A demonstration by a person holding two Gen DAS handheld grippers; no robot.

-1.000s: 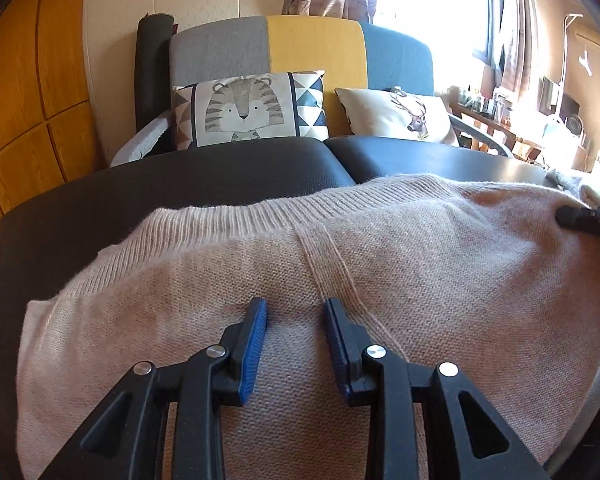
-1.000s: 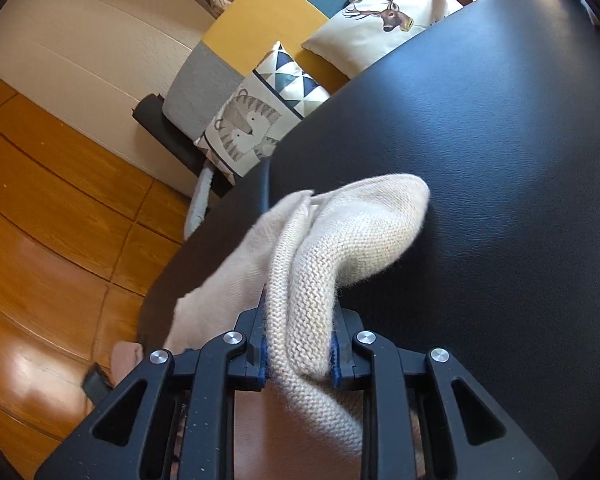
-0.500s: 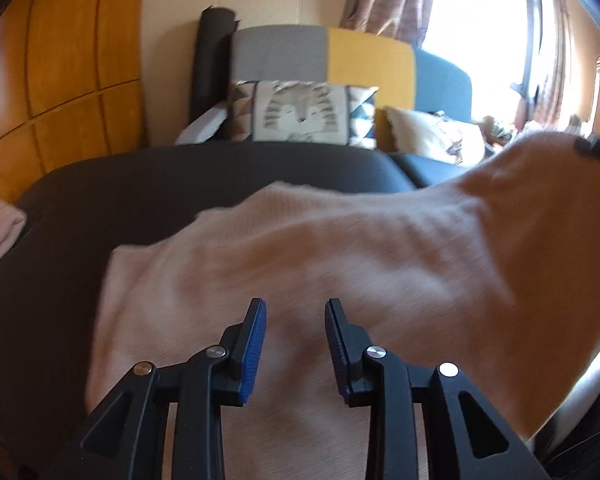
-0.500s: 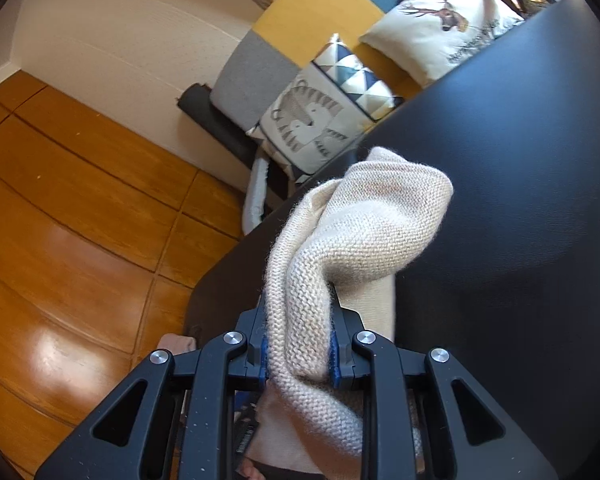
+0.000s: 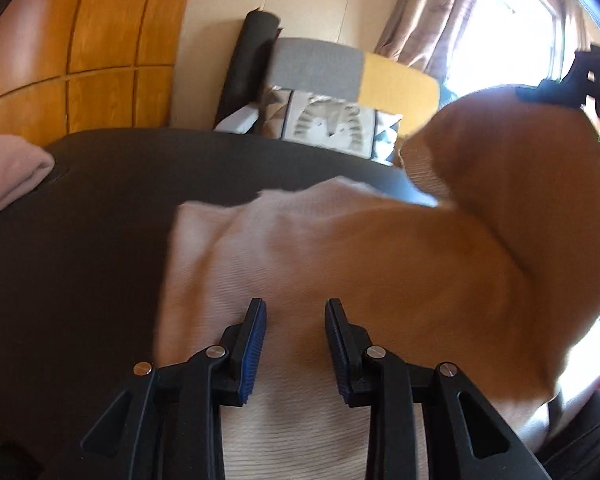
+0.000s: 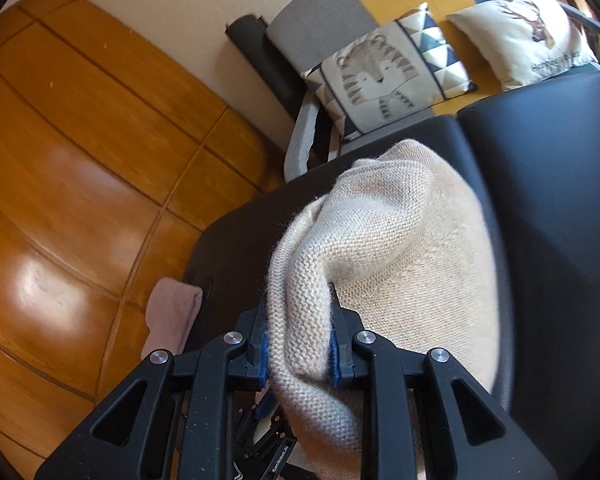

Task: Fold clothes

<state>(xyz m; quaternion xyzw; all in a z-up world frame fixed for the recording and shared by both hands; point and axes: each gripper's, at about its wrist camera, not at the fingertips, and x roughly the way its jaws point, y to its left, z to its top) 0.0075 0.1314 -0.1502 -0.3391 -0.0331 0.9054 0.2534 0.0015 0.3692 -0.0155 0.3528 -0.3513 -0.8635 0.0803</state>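
A: Two hand-held grippers, one sweater. Step?

B: Mid-fold. My right hand-held gripper (image 6: 298, 350) is clamped on a bunched edge of the beige knit sweater (image 6: 412, 264) and holds that side lifted off the black padded surface (image 6: 560, 184). My left hand-held gripper (image 5: 294, 344) has its jaws apart, nothing between them, low over the flat part of the sweater (image 5: 300, 248) near its left edge.

A: Where's the sweater overall?

B: Mostly spread on the black surface, right side raised and draping. Left view is blurred, so I can't tell exactly where the fold line falls.

A: Next move?

B: My guess: carry the lifted edge across to the far side and lay it flat, with the left gripper steadying the bottom layer so it doesn't drag.

A: Counts?

B: One beige sweater. One pinkish folded cloth (image 6: 172, 312) at the surface's left edge. Two cushions (image 6: 388, 72) on the chair behind.
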